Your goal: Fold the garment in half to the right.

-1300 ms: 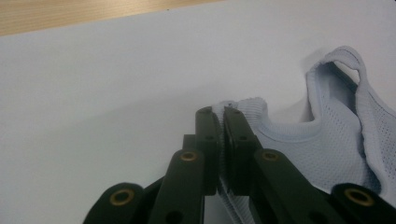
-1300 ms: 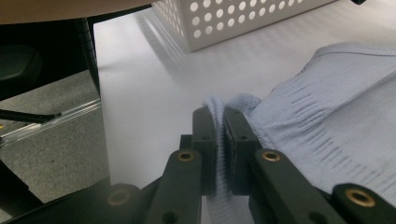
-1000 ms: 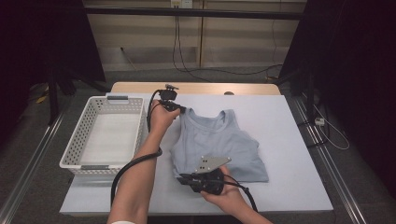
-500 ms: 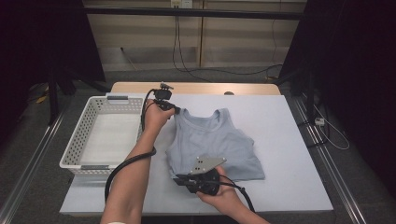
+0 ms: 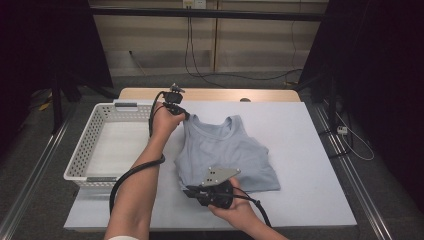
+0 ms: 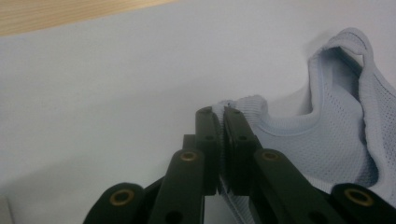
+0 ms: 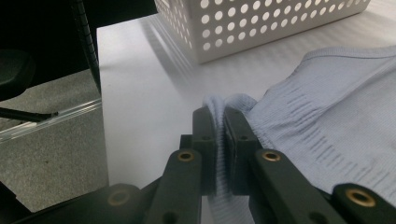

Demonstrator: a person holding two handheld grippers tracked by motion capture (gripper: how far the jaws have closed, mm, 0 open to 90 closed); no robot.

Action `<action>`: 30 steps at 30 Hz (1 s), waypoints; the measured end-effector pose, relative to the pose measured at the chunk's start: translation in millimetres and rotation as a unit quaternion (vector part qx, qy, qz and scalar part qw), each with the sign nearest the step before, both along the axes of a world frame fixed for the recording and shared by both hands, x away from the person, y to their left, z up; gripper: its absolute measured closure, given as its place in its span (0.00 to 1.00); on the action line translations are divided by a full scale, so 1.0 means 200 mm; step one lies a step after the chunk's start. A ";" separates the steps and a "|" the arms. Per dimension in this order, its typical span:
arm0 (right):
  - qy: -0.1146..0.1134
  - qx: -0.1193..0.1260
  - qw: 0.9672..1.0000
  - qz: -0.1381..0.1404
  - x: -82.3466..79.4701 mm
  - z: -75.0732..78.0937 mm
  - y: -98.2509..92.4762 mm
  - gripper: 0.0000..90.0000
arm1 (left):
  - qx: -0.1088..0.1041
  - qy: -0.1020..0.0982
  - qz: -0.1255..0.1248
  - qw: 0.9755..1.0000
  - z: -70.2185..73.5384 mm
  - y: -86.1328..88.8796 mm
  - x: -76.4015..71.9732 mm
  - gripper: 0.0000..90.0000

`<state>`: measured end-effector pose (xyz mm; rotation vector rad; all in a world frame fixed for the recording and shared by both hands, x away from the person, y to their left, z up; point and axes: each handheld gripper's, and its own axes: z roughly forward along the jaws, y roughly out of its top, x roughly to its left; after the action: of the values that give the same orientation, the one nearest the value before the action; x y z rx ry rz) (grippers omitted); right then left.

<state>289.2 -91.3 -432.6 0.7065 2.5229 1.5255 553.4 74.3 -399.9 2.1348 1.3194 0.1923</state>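
Pale blue sleeveless top (image 5: 227, 157) spread flat near the middle of the desk (image 5: 310, 150), neckline toward the far edge, hem toward the near edge, a little left of centre and just beside the white perforated basket (image 5: 87, 150) that stands along the left edge. Left gripper (image 5: 186, 116) at the top's far left shoulder strap, clamped on it: in the left gripper view the two black jaws pressed together with a fold of the mesh strap (image 6: 243, 105) pinched between the pads, the armhole (image 6: 336, 93) curving away to the right over bare white desk (image 6: 116, 93), a strip of wooden edge (image 6: 60, 14) beyond. Right gripper (image 5: 191, 190) at the near left corner of the hem, likewise closed on cloth: in the right gripper view the jaws nearly shut with a rolled bit of ribbed hem (image 7: 219, 105) caught between them, the basket's holed wall (image 7: 261, 25) close behind and the desk's left edge (image 7: 100, 107) dropping to grey floor (image 7: 51, 158). Grey three-cornered plate (image 5: 220, 175) on top of the right gripper, lying over the hem. Cables trailing from both grippers toward the near edge.
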 end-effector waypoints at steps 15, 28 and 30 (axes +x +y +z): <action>0.006 0.024 1.000 0.005 0.04 0.04 0.03 0.95 | 0.010 0.005 0.008 1.000 0.04 0.06 0.03 0.96; 0.004 0.031 1.000 -0.001 0.04 0.06 0.05 0.95 | 0.018 0.006 0.006 1.000 0.06 0.08 0.04 0.96; 0.004 0.031 1.000 -0.001 0.04 0.05 0.05 0.95 | 0.019 0.007 0.004 1.000 0.06 0.08 0.04 0.96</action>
<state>297.4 -81.0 -421.7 0.7246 2.4894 1.6086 561.8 89.5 -388.2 2.1664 1.3434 0.2076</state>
